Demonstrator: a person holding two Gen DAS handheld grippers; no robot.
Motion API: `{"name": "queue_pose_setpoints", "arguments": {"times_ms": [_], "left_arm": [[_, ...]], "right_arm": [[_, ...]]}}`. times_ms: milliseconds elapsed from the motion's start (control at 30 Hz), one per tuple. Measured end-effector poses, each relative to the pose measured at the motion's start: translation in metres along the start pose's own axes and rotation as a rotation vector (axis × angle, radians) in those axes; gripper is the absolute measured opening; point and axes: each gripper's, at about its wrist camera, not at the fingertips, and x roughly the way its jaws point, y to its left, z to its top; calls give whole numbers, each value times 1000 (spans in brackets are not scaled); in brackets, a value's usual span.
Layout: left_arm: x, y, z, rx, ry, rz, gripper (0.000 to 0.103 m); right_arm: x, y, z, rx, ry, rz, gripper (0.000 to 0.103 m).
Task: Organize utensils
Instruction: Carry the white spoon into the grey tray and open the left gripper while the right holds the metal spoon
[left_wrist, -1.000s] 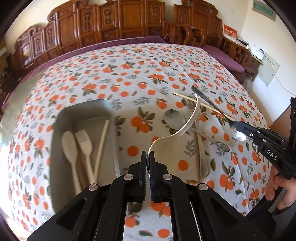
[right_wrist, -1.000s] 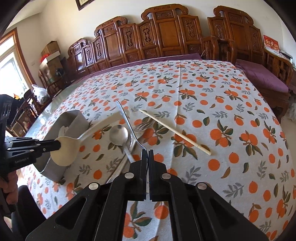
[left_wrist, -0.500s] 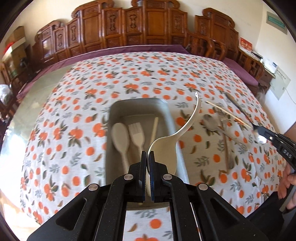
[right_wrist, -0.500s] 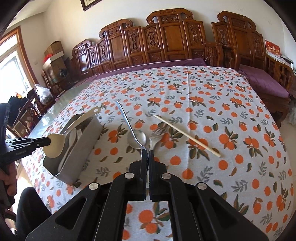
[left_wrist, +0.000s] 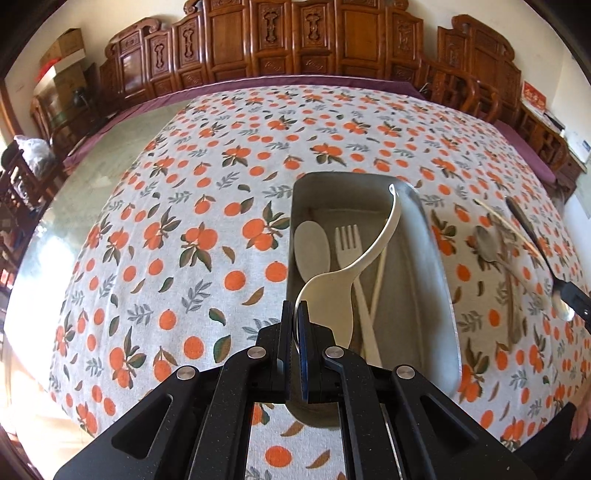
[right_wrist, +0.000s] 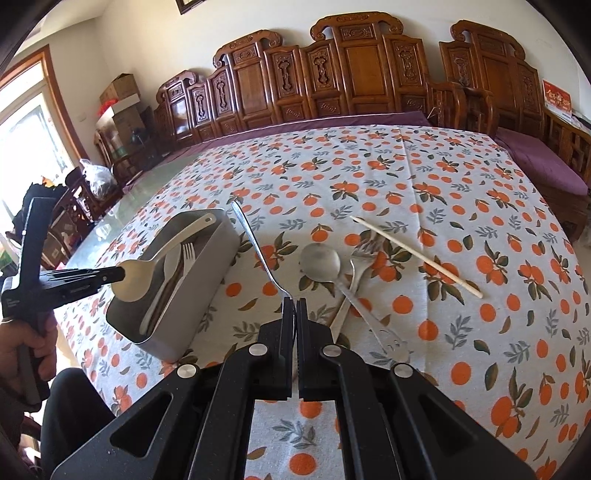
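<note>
my left claw (left_wrist: 295, 314) pinches a cream plastic ladle spoon (left_wrist: 332, 291) above the grey metal tray (left_wrist: 436, 280), frame centre; right claw (right_wrist: 295, 308) pinches a slim steel-handled utensil (right_wrist: 255, 243).

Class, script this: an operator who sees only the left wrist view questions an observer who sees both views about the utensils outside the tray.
Operator: My right edge is blurred. What lies loose on the cloth?
Observer: Apart from the long metal spoon clamped in the right gripper, a short metal spoon and a metal fork lie with crossed handles, with one chopstick beside them.
Operator: Is my cream spoon lying in the tray?
Observer: No. From the side, the left gripper holds the cream spoon with its bowl raised over the near end of the tray.
</note>
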Motion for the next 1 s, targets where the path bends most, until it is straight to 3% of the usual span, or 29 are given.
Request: {"name": "queue_pose_setpoints", "arguments": {"times_ms": [267,600,1000], "left_arm": [[10,-16,-1,30,19,-2,2],[7,-26,-7,76,38,-56,3],[-17,-18,-12,95,-2,-118,3]], "right_arm": [[2,5,1,-1,4,6,2],[3,21,1,-26,12,10,2],[11,56,9,-73,26,26,2]]}}
